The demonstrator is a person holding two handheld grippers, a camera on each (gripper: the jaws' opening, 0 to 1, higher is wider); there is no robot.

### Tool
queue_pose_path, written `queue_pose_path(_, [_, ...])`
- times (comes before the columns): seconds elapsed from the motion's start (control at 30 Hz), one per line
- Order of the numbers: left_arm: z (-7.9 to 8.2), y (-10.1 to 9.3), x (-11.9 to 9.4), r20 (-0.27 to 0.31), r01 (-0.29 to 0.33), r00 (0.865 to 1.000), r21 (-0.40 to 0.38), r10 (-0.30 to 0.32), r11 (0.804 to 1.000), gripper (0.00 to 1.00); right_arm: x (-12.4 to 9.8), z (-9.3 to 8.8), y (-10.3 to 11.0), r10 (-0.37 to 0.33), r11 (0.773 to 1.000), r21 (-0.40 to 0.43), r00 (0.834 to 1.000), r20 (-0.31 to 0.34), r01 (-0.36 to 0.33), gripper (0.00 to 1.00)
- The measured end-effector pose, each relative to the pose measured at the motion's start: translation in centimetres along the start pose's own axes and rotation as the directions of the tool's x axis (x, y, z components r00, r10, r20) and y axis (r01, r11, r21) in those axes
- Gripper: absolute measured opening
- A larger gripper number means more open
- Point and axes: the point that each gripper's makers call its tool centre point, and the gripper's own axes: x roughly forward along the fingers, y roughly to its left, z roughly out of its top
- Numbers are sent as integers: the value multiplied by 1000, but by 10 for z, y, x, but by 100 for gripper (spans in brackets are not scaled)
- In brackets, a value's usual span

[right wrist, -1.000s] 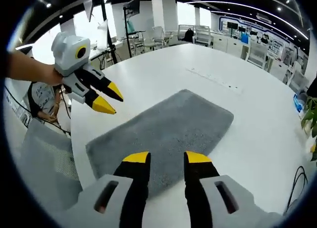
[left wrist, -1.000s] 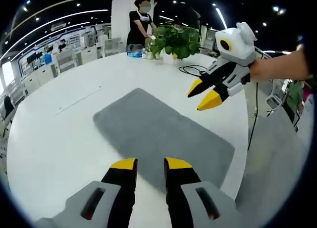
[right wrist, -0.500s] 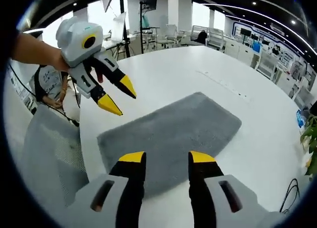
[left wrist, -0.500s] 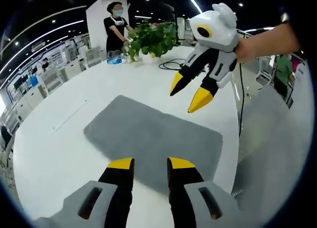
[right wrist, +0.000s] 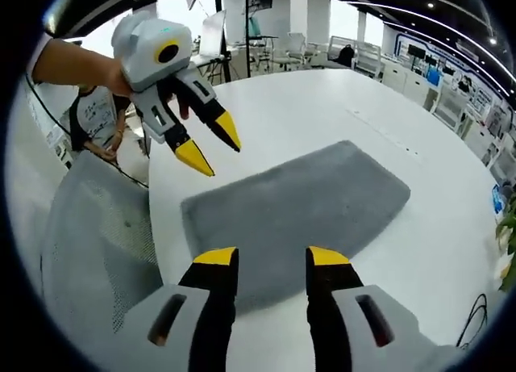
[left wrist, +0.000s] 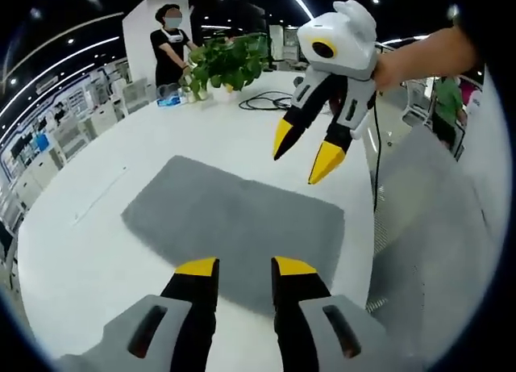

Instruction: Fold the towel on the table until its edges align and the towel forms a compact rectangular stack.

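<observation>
White and broad, the table (left wrist: 97, 251) carries a grey towel (left wrist: 234, 227) lying flat and fully spread near its edge, with a grey mesh chair (right wrist: 97, 243) drawn up alongside. Farther back on the table stand a leafy plant (left wrist: 230, 61), a black cable (left wrist: 270, 102) and a person in dark clothes; desks and strip lights fill the room behind.

No fold has been made, so the work is judged to be at its very start: the approach to the first grasp. The left gripper (left wrist: 242, 267) hangs over the towel's near edge with its yellow-tipped jaws apart and nothing between them. The right gripper (right wrist: 262, 257) does likewise from the opposite side, jaws parted and empty (each one shows in the other's view, raised above the cloth, tips spread and pointing down).

The next move calls for each gripper to drop to a corner of the same edge, pinch the cloth alone, then lift and carry it across so the edges meet.
</observation>
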Motion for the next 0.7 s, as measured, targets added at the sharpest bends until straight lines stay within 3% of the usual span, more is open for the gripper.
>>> queue_pose_path(0.4, [-20, -34, 10, -61, 74, 996, 63, -70, 995, 26, 1, -20, 27, 26, 996, -80, 999, -43, -29, 38])
queue_pose_path(0.7, [-25, -51, 12, -83, 101, 992, 90, -94, 991, 27, 7, -35, 42, 52, 988, -139, 995, -90, -65, 39])
